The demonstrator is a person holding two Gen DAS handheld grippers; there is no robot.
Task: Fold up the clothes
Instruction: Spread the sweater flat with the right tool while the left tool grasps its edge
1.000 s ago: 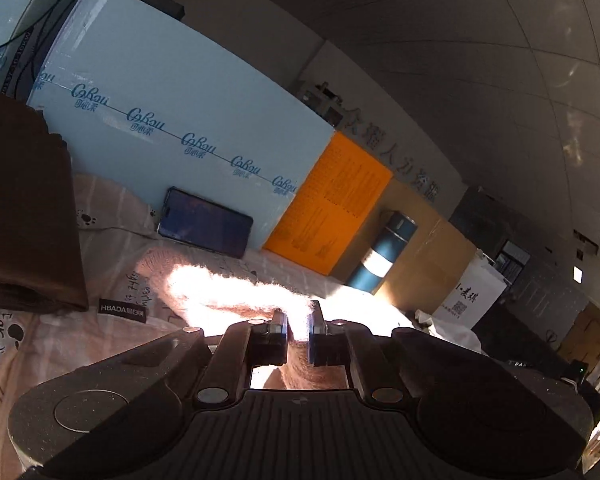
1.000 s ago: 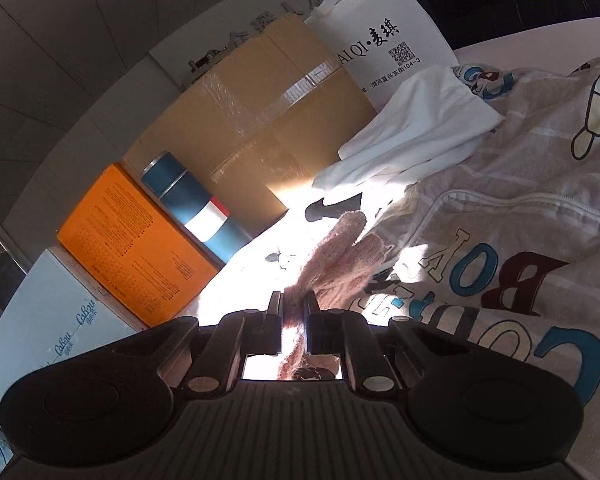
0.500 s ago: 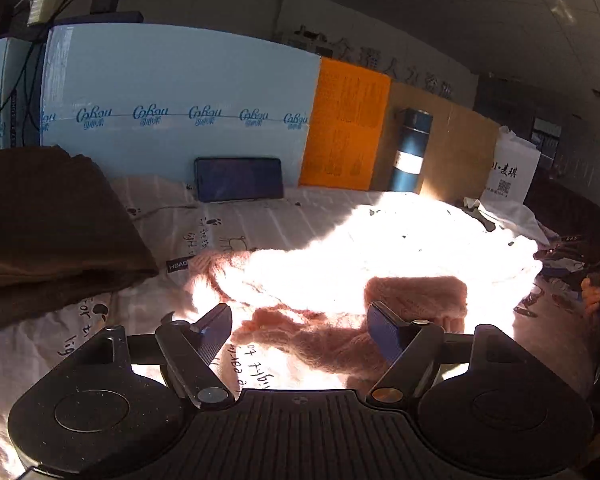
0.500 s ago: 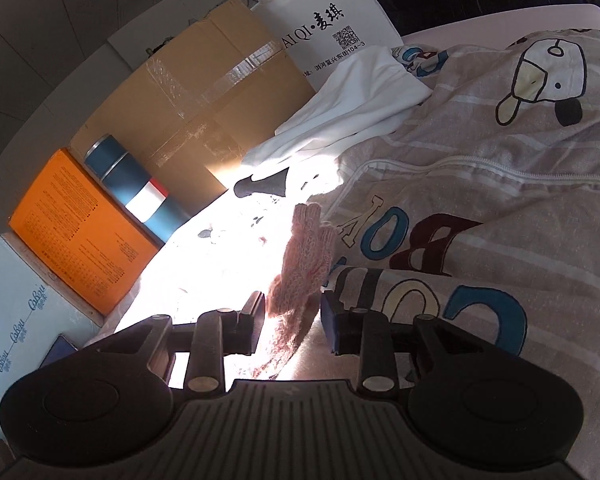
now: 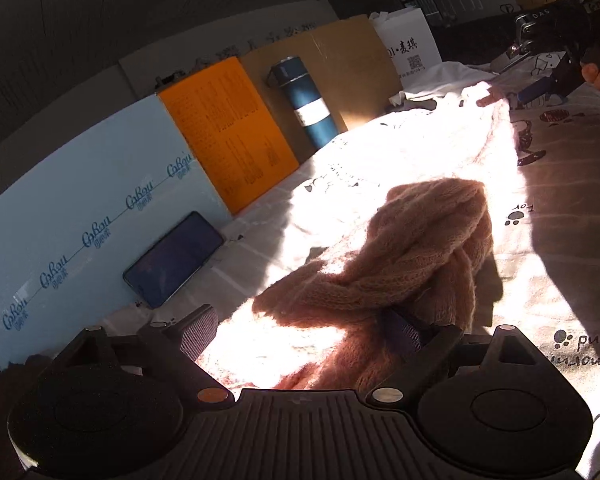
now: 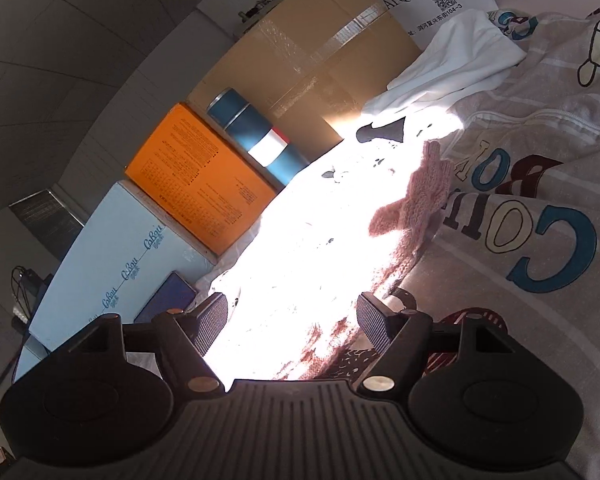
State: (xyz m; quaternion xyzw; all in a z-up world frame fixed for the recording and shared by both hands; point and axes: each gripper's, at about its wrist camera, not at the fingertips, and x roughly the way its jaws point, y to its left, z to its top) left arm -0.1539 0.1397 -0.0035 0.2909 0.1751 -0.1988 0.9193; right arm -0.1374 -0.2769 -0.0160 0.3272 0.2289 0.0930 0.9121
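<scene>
The pink knit (image 5: pixel 416 248) lies on the printed sheet (image 5: pixel 560 240) that covers the surface, stretched long toward the boxes along the far edge, half in hard sunlight. In the left wrist view its near end is heaped in a loose fold; in the right wrist view its other end (image 6: pixel 424 192) runs flat beside the lettered garment (image 6: pixel 540 240).

My left hand-held gripper (image 5: pixel 300 334) has just been opening and now stands released, jaws wide, the knit heaped between them and over the right-side pad but not pinched. My right hand-held gripper (image 6: pixel 292 320) has likewise just been opening; it is released, with knit between the jaws, ungripped.

I judge both ends were let go to lay the knit down after a fold. The heap at the left end looks untidy and may need smoothing.

The phone (image 5: pixel 174 260) leans on the pale box (image 5: pixel 80 200), well clear.
</scene>
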